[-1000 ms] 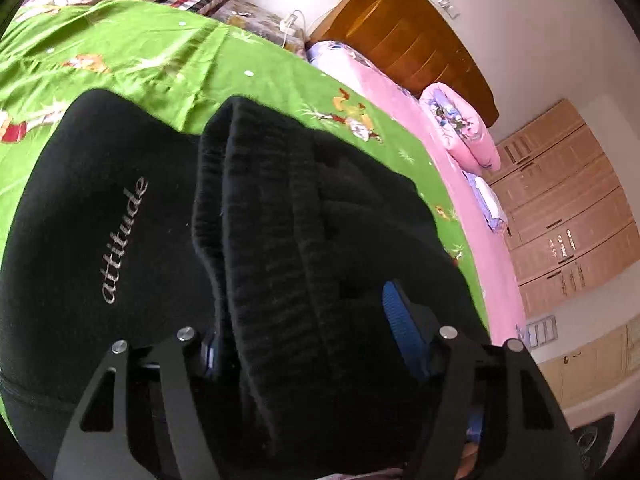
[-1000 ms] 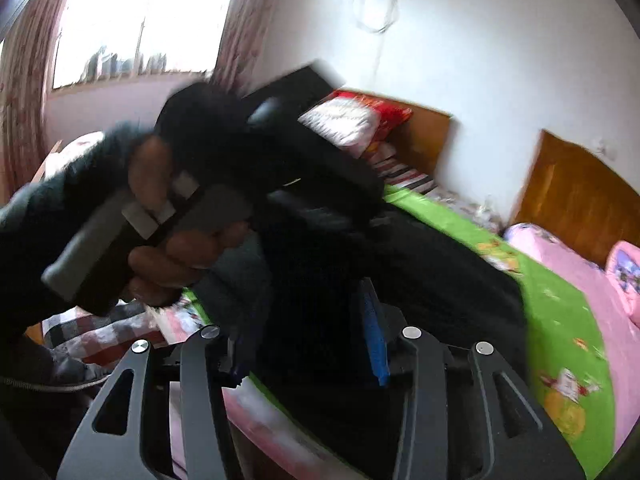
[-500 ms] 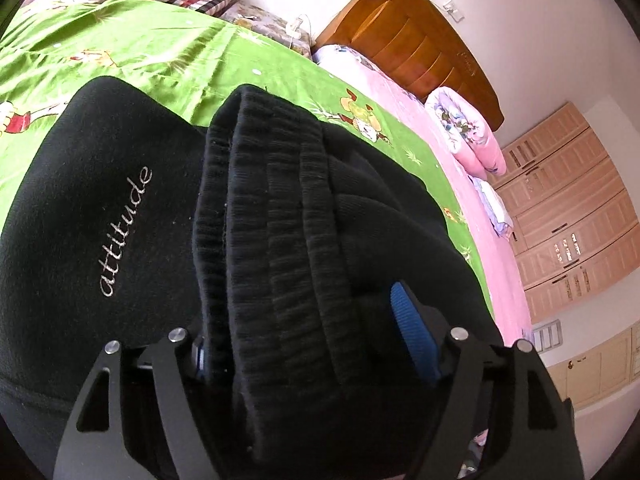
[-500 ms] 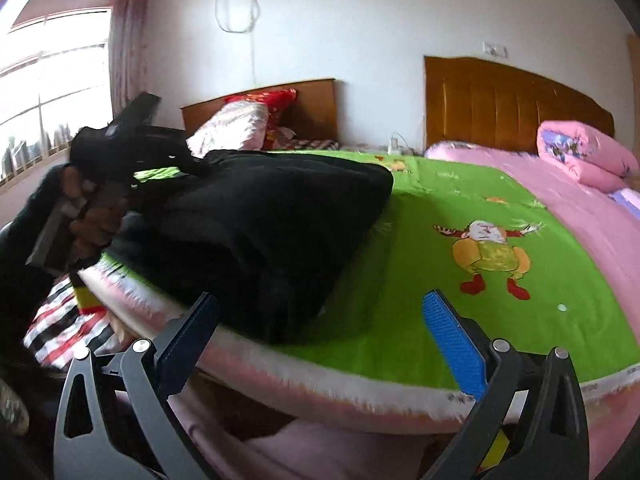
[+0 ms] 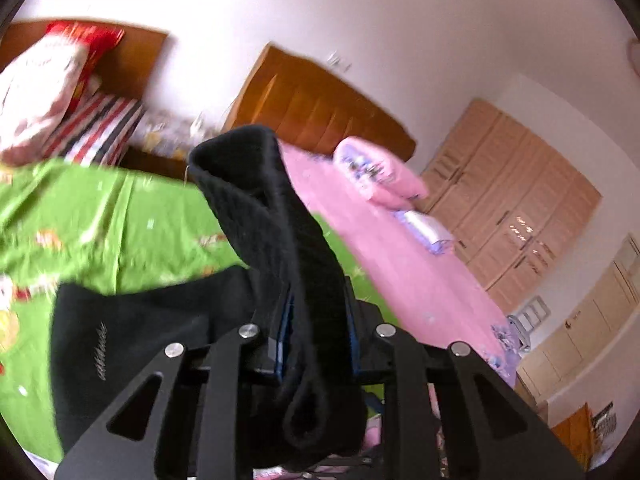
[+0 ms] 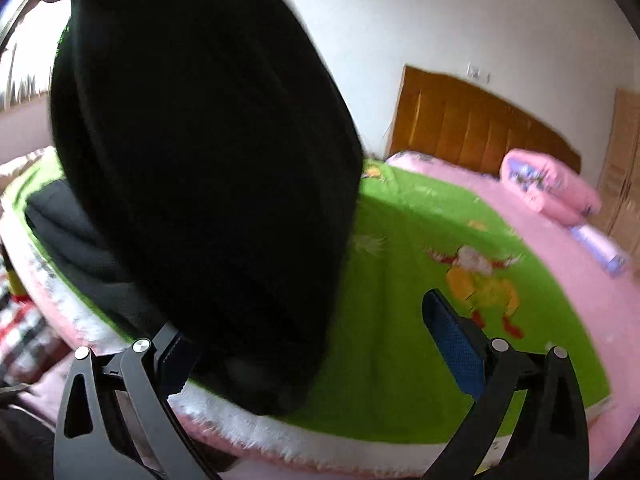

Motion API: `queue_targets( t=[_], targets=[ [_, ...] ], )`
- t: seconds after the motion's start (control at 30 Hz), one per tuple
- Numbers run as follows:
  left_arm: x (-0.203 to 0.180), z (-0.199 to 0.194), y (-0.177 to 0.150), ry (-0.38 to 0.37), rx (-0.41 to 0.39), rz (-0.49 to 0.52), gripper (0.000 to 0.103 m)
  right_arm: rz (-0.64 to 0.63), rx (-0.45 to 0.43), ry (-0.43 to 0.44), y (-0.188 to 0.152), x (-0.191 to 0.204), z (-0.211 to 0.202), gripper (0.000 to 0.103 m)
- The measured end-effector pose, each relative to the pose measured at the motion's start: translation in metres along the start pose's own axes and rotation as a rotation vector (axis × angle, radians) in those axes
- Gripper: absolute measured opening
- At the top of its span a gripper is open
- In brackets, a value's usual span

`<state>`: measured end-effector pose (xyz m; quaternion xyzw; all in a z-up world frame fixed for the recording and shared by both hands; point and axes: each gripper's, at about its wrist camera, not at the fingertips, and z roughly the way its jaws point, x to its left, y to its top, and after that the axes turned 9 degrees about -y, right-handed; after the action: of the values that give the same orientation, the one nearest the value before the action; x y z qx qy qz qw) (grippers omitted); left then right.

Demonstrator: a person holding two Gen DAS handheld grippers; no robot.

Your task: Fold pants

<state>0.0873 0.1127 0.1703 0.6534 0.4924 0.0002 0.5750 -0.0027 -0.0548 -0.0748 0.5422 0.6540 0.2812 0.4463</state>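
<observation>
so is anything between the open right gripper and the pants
Nothing visible stands between them. The right gripper is open, and the black pants hang right in front of it, across its left finger. The left gripper is shut on their ribbed band.

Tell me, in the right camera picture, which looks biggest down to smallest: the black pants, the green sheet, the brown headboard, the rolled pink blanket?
1. Black pants, though they hang very close to the camera, so that inflates them.
2. Green sheet.
3. Brown headboard.
4. Rolled pink blanket, smallest and farthest away.
</observation>
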Motion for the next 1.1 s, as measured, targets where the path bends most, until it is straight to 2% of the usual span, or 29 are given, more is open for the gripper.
queue_targets(
  t=[0.07,0.17,0.2,0.27,0.37,0.47,0.57,0.67,0.77,0.8,0.83,0.9,0.93,0.97,1.0,1.07,1.1],
  targets=[
    [0.005,-0.018,0.01,0.02,-0.031,-0.004,0.022,-0.011,-0.021,-0.006,-0.004,-0.001,-0.001,0.098],
    [0.057,-0.036,0.0,0.11,-0.049,-0.09,0.021,0.009,-0.017,0.002,-0.006,-0.003,-0.002,0.098],
    [0.08,-0.038,-0.01,0.139,-0.044,-0.137,0.021,0.013,-0.006,0.009,-0.007,-0.004,0.0,0.098],
    [0.152,-0.041,-0.047,0.189,-0.02,-0.304,0.021,0.026,0.009,0.026,-0.008,-0.006,0.002,0.098],
    [0.211,-0.041,-0.098,0.184,0.0,-0.434,0.021,0.022,0.012,0.03,-0.006,-0.004,0.002,0.098],
    [0.209,-0.047,-0.103,0.147,-0.043,-0.406,0.02,0.017,0.026,0.029,-0.003,-0.005,0.002,0.098],
    [0.178,-0.057,-0.079,0.144,-0.077,-0.318,0.02,0.025,0.006,0.019,0.007,-0.008,-0.005,0.098],
    [0.153,-0.074,-0.071,0.161,-0.101,-0.239,0.02,0.007,-0.015,0.007,0.01,-0.007,-0.013,0.098],
    [0.173,-0.074,-0.089,0.222,-0.074,-0.303,0.02,-0.003,0.022,0.02,0.001,-0.004,-0.003,0.098],
    [0.193,-0.068,-0.102,0.298,-0.054,-0.333,0.02,-0.005,0.041,0.027,-0.002,-0.002,0.002,0.098],
    [0.204,-0.062,-0.112,0.328,-0.045,-0.352,0.02,0.005,0.048,0.037,-0.006,-0.003,0.006,0.098],
    [0.222,-0.067,-0.13,0.24,-0.091,-0.406,0.023,0.025,0.053,0.056,-0.006,-0.007,0.007,0.099],
    [0.224,-0.07,-0.131,0.217,-0.102,-0.421,0.027,0.02,0.054,0.062,-0.005,-0.008,0.008,0.099],
    [0.221,-0.071,-0.13,0.233,-0.097,-0.406,0.036,0.018,0.058,0.069,-0.005,-0.008,0.008,0.099],
    [0.216,-0.07,-0.128,0.269,-0.089,-0.383,0.043,0.026,0.068,0.093,-0.005,-0.012,0.008,0.099],
    [0.206,-0.072,-0.126,0.353,-0.081,-0.353,0.063,0.047,0.081,0.168,-0.006,-0.02,0.005,0.099],
    [0.201,-0.076,-0.125,0.402,-0.087,-0.343,0.068,0.062,0.083,0.213,-0.008,-0.025,0.001,0.099]
  ],
)
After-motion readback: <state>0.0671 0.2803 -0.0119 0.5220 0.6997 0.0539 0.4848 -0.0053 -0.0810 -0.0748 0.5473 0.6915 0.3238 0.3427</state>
